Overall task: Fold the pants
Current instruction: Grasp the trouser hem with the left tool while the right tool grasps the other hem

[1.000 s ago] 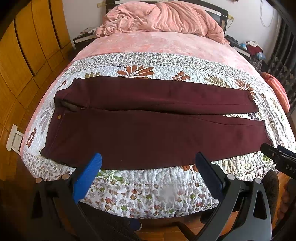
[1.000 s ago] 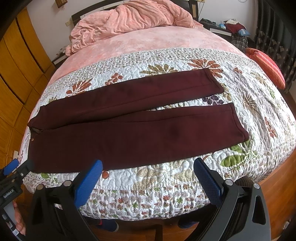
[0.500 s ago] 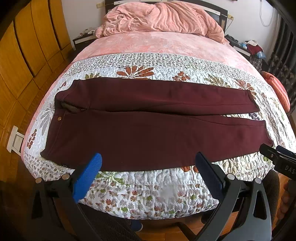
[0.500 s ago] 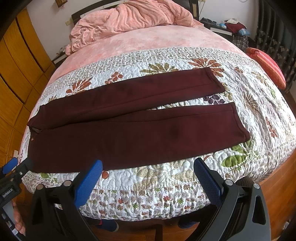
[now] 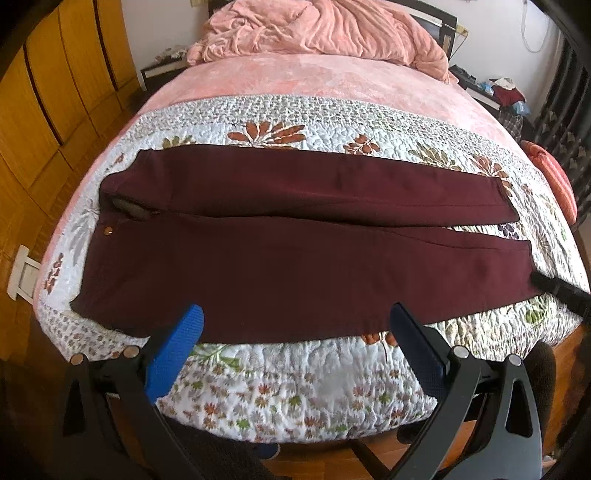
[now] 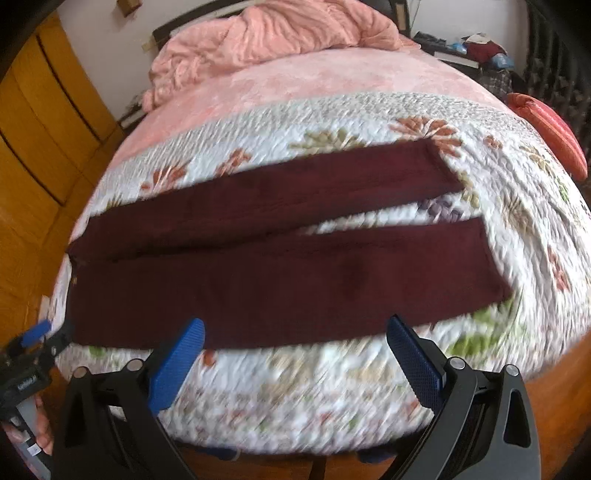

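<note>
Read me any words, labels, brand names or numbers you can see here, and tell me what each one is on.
No text can be read in either view.
White label on the left gripper, seen at the edge of the right wrist view: too blurred to read.
Pants, quilt: no print or tag visible.

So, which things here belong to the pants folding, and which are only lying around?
Part of the job:
- maroon pants, spread flat
- floral quilt under them
- left gripper, open
- right gripper, open

Just lying about:
- pink blanket, bunched at the headboard
- orange cushion beside the bed
</note>
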`<state>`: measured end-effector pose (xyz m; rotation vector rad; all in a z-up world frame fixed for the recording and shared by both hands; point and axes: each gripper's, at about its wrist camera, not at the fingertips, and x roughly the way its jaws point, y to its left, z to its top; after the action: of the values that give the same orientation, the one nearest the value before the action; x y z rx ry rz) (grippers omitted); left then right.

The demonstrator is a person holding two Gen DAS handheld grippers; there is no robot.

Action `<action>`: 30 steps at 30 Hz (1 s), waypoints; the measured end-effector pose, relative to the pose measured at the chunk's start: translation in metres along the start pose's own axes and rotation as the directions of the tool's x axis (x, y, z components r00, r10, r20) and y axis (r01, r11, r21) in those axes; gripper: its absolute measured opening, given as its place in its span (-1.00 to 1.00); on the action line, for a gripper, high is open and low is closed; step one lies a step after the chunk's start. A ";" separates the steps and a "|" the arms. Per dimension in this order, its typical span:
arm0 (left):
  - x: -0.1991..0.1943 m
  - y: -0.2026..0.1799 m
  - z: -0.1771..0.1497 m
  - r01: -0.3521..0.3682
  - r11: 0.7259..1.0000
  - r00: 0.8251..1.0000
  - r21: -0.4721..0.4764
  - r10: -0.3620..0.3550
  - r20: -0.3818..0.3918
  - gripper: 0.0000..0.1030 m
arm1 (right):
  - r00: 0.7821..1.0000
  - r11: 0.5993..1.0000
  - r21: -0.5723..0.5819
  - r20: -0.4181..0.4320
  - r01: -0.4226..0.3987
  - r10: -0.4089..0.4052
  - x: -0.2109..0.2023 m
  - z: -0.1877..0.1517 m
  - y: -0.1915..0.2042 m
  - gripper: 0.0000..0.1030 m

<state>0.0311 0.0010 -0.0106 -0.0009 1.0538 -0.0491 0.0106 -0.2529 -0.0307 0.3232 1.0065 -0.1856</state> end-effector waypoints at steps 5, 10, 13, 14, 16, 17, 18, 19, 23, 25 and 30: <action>0.025 -0.014 0.040 0.051 0.998 0.999 0.021 -0.051 -0.008 0.94 | 0.998 0.999 0.021 0.022 0.050 -0.051 0.034 0.087 -0.081 0.93; 0.077 -0.054 0.104 0.158 0.986 0.987 0.061 -0.155 -0.054 0.94 | 0.996 0.998 0.061 -0.088 -0.004 0.009 0.106 0.171 -0.155 0.93; 0.108 -0.076 0.135 0.208 0.975 0.976 0.079 -0.202 -0.076 0.94 | 0.983 0.997 0.073 -0.182 -0.003 0.016 0.160 0.207 -0.190 0.93; 0.116 -0.082 0.142 0.225 0.971 0.972 0.079 -0.218 -0.087 0.94 | 0.980 0.996 0.086 -0.194 -0.021 0.037 0.171 0.213 -0.196 0.93; 0.133 -0.095 0.157 0.276 0.957 0.958 0.088 -0.267 -0.103 0.94 | 0.975 0.992 0.109 -0.205 -0.066 0.088 0.191 0.224 -0.207 0.93; 0.141 -0.101 0.163 0.292 0.952 0.953 0.096 -0.280 -0.118 0.94 | 0.975 0.992 0.104 -0.206 -0.069 0.089 0.202 0.230 -0.210 0.93; 0.147 -0.106 0.168 0.286 0.953 0.954 0.103 -0.273 -0.122 0.94 | 0.975 0.994 0.094 -0.206 -0.058 0.077 0.211 0.234 -0.212 0.93; 0.155 -0.110 0.173 0.285 0.952 0.954 0.111 -0.272 -0.123 0.94 | 0.972 0.994 0.087 -0.220 -0.060 0.078 0.221 0.236 -0.214 0.93; 0.180 -0.123 0.185 0.287 0.947 0.951 0.141 -0.264 -0.160 0.94 | 0.968 0.996 0.036 -0.234 -0.079 0.086 0.242 0.234 -0.214 0.87; 0.189 -0.125 0.187 0.277 0.949 0.952 0.151 -0.250 -0.174 0.94 | 0.975 0.995 -0.037 -0.209 -0.088 0.078 0.238 0.232 -0.206 0.46; 0.212 -0.146 0.196 0.313 0.919 0.943 0.238 -0.272 -0.190 0.94 | 0.975 0.978 -0.143 -0.183 -0.153 0.126 0.212 0.227 -0.190 -0.64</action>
<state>0.3000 -0.1584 -0.0947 0.0888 1.1878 -0.4703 0.2463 -0.5111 -0.1334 0.2688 1.1587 0.0502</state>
